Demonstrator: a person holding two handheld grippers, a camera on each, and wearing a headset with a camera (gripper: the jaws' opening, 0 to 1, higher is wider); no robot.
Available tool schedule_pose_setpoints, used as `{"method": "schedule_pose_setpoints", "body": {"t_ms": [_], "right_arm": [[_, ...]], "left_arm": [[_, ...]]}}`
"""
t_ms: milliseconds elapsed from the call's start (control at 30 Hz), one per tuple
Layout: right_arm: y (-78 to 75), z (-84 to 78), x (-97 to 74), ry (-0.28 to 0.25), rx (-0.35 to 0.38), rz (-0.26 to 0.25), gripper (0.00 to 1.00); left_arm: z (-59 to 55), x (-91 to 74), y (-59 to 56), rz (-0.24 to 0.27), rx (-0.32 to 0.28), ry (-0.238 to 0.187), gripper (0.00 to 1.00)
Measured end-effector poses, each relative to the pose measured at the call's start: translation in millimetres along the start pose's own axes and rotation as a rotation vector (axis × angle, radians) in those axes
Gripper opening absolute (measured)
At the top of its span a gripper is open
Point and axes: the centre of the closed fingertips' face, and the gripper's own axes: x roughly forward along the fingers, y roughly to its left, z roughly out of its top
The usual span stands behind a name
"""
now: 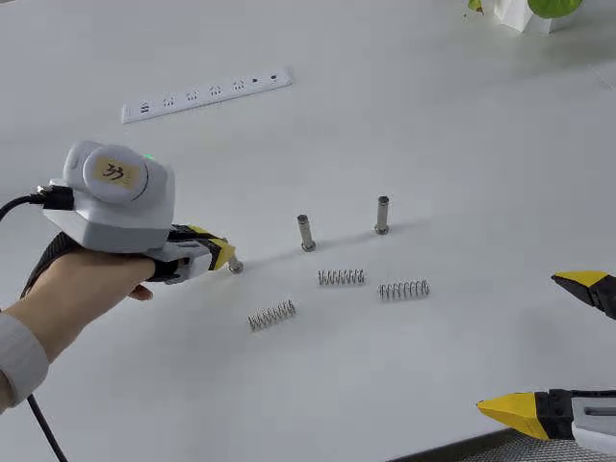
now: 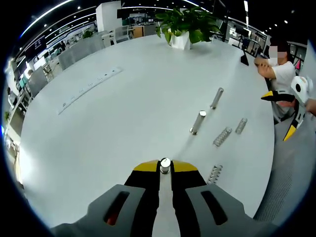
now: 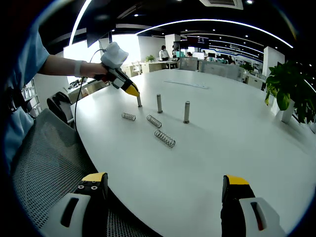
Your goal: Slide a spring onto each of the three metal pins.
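Note:
Three metal pins stand on the white table: one (image 1: pixel 235 265) at my left gripper's tips, a middle pin (image 1: pixel 306 233) and a far pin (image 1: pixel 382 215). My left gripper (image 1: pixel 229 258) is shut on the near pin (image 2: pixel 165 165), whose top shows between the yellow tips. Three springs lie flat: one (image 1: pixel 271 315) near the front, one (image 1: pixel 342 277) in the middle, one (image 1: pixel 404 289) to the right. My right gripper (image 1: pixel 568 342) is open at the table's front right edge, off to the side of the springs (image 3: pixel 165 138), with nothing between its fingers.
A white power strip (image 1: pixel 206 94) lies at the back left. A potted plant (image 1: pixel 527 10) stands at the far right corner. A mesh chair (image 3: pixel 49 163) sits beside the table edge under my right gripper. A person (image 2: pixel 279 74) sits across the table.

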Motion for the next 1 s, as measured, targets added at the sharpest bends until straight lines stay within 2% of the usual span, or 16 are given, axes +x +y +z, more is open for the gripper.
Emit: {"method": "schedule_pose_setpoints", "body": {"t_ms": [600,800,1000], "right_arm": [[1.2,-1.0,0.9,0.004,0.001,0.004,0.95],[1.4,0.0,0.2,0.003,0.0,0.003,0.95],[1.7,0.5,-0.3,0.003,0.0,0.003,0.95]], "left_arm": [[-6.5,4.0,0.0,0.001,0.025,0.002,0.05],[-10.1,5.0,-0.7,0.004,0.029,0.006,0.08],[-12.7,6.1,-1.7,0.01,0.034,0.005,0.16]]}}
